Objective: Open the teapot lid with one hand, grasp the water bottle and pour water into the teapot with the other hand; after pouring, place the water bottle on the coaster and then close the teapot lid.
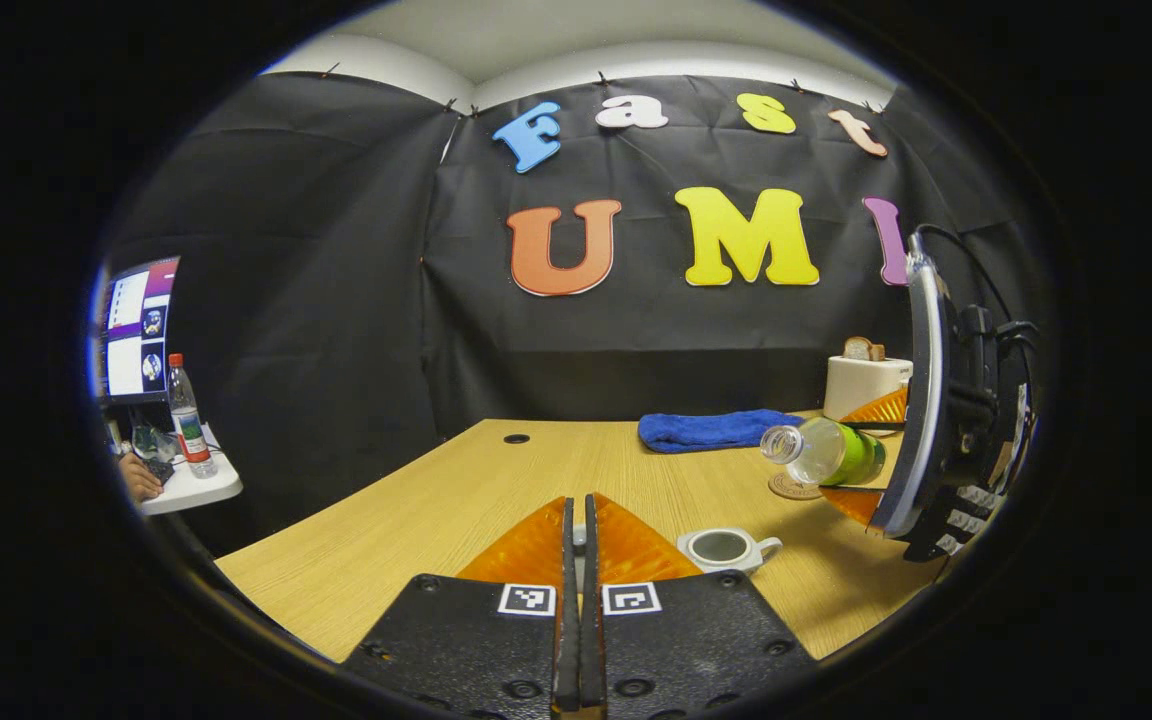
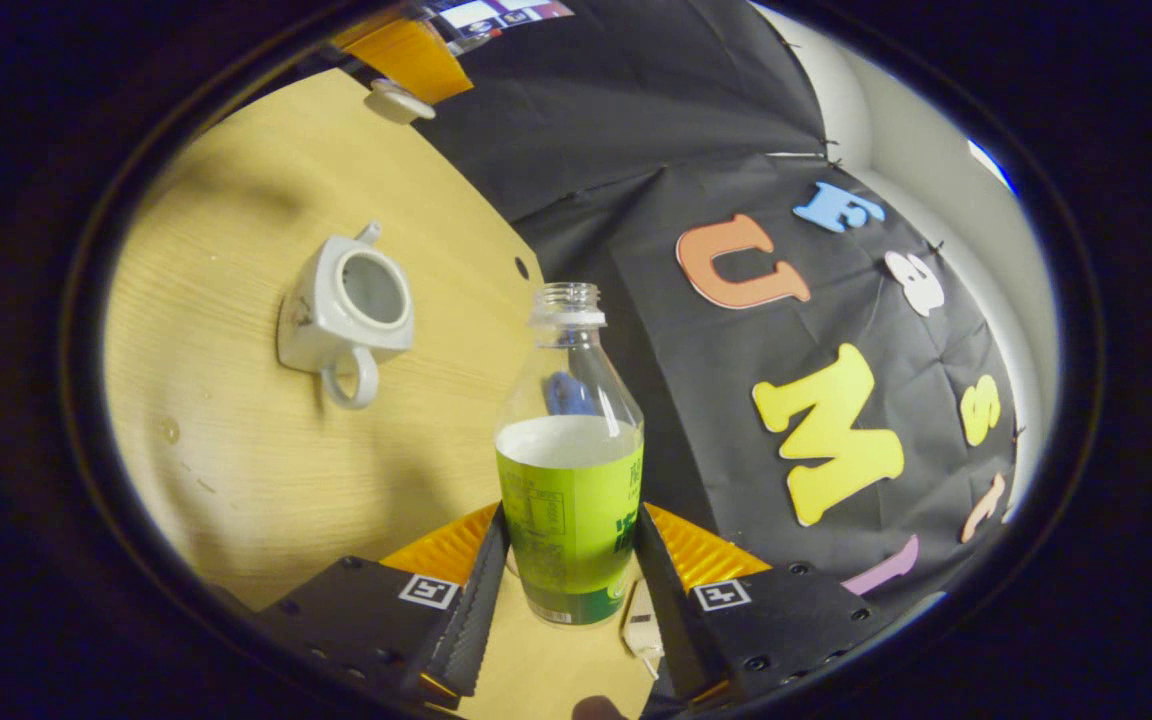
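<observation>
- My right hand-held gripper is clamped on the water bottle, both fingers pressing its labelled lower body at 6 o'clock in the right gripper view.
- The bottle is uncapped, its open neck pointing toward 12 o'clock in that view; liquid fills it to about the top of the label.
- In the left gripper view the same bottle lies tilted almost flat at 3 o'clock, mouth turned toward 9 o'clock, carried above the counter.
- The teapot stands on the counter at 10 o'clock in the right gripper view, lid off, mouth open, handle toward 6 o'clock.
- In the left gripper view the teapot sits at 4 o'clock, just beside my left fingers, below and to the 7 o'clock side of the bottle's mouth.
- My left hand-held gripper has its fingers drawn nearly together on a small pale object, apparently the lid; it shows more clearly at 11 o'clock in the right gripper view, under that gripper.
- The coaster lies on the counter beneath the tilted bottle.
- A blue cloth and a toaster rest near the counter's far edge.
</observation>
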